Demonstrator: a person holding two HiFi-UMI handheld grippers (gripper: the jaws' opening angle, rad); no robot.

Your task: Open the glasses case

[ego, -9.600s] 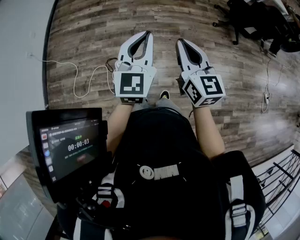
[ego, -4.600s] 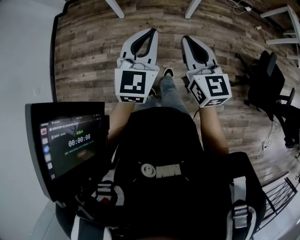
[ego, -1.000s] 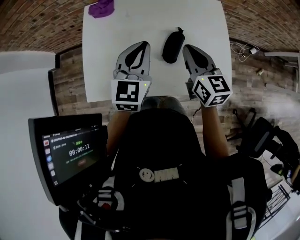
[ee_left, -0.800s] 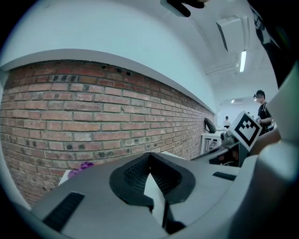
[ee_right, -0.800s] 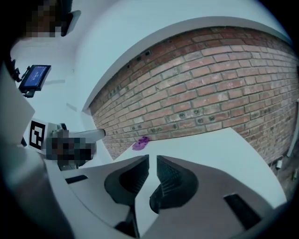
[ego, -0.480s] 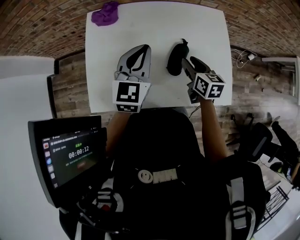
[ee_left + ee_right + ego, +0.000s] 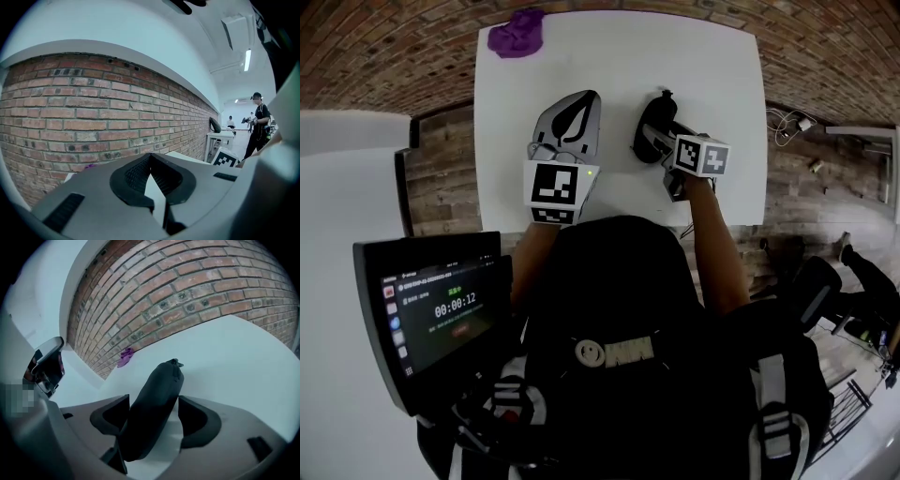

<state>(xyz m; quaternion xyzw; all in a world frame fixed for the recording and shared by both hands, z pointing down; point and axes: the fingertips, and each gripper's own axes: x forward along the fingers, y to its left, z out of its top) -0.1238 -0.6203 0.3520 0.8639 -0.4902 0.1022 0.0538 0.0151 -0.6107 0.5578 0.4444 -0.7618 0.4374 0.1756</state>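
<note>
1. Right tool (image 7: 153, 404) jaws have just been opening and now stand apart astride the black glasses case (image 7: 161, 380) on the white table (image 7: 722, 84).
2. From overhead, the tool hides the case's near end.
3. Left tool (image 7: 151, 161) closed, empty.

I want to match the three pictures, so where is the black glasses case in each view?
Head view: glasses case upper centre, on the white table.
Left gripper view: I cannot make it out.
Right gripper view: low centre, pointing away from the camera.
Shared landmark: purple cloth at the table's far left corner, also in the right gripper view.
</note>
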